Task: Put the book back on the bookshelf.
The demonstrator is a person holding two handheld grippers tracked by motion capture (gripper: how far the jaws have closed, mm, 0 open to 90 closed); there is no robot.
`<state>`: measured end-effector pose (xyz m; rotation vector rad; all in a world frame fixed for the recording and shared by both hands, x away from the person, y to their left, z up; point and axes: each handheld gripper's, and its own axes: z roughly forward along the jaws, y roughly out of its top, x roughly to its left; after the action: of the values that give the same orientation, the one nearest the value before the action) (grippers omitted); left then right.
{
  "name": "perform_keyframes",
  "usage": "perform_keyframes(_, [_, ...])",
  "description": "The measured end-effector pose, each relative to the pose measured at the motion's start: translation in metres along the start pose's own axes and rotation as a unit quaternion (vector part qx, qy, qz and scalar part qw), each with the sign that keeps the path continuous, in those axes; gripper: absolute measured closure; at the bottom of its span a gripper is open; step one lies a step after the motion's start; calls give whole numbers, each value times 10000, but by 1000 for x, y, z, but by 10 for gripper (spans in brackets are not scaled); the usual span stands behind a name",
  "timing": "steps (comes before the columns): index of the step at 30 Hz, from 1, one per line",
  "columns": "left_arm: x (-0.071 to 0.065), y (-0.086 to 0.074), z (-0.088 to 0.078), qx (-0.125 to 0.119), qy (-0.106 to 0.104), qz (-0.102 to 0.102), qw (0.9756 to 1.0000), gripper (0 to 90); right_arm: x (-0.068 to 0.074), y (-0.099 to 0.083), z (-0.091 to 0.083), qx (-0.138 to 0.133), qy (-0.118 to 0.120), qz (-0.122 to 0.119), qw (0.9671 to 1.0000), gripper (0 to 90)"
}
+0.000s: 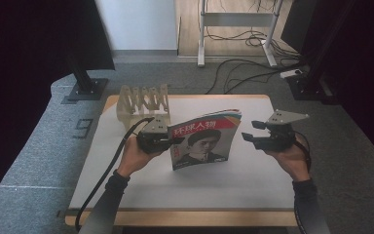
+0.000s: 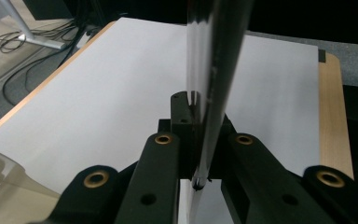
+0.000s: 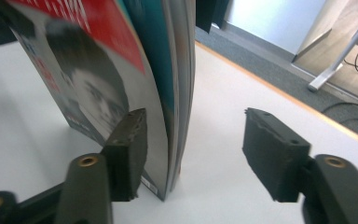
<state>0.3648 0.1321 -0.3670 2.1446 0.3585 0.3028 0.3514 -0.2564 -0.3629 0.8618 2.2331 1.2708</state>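
In the high view, the left gripper [image 1: 161, 138] is clamped tight on the left edge of one magazine [image 1: 205, 139], which stands upright on its lower edge near the middle of the table [image 1: 253, 187]. The left hand [image 1: 135, 157] cups that gripper from below, forearm coming up from the near edge of the table. The right gripper [image 1: 252, 130] sits just to the right of the magazine, jaws parted and pointing toward its free edge; I cannot tell from here whether they touch it. The right hand [image 1: 288, 155] holds it level, palm underneath. One pale wooden rack [image 1: 143, 104] stands behind the magazine, toward the far left corner of the table.

In the left gripper view, the two black jaws are closed hard on the magazine [image 2: 214, 84], seen edge-on and rising between them, with the table [image 2: 112, 93] spread beyond.

In the right gripper view, the right gripper [image 3: 193, 140] is about half open with the magazine's page edge [image 3: 175, 70] between the jaws. The left jaw lies against or just beside the cover; the right jaw stands well clear of the pages. The magazine's lower edge rests on the table [image 3: 223, 177].
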Motion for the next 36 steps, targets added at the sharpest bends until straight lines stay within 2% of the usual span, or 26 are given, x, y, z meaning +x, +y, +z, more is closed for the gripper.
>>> perform_keyframes(5, [2, -1, -3, -6, 45, -47, 10000, 865, 1, -23, 10, 78, -69, 145, 9998, 282])
perform_keyframes(19, [8, -7, -13, -83, 234, -279, 9993, 866, 9, -82, 34, 233, -149, 461, 9986, 154])
perform_keyframes(36, [16, -14, -35, -49, 478, -546, 9974, 869, 20, -135, 57, 587, -198, 662, 9959, 131])
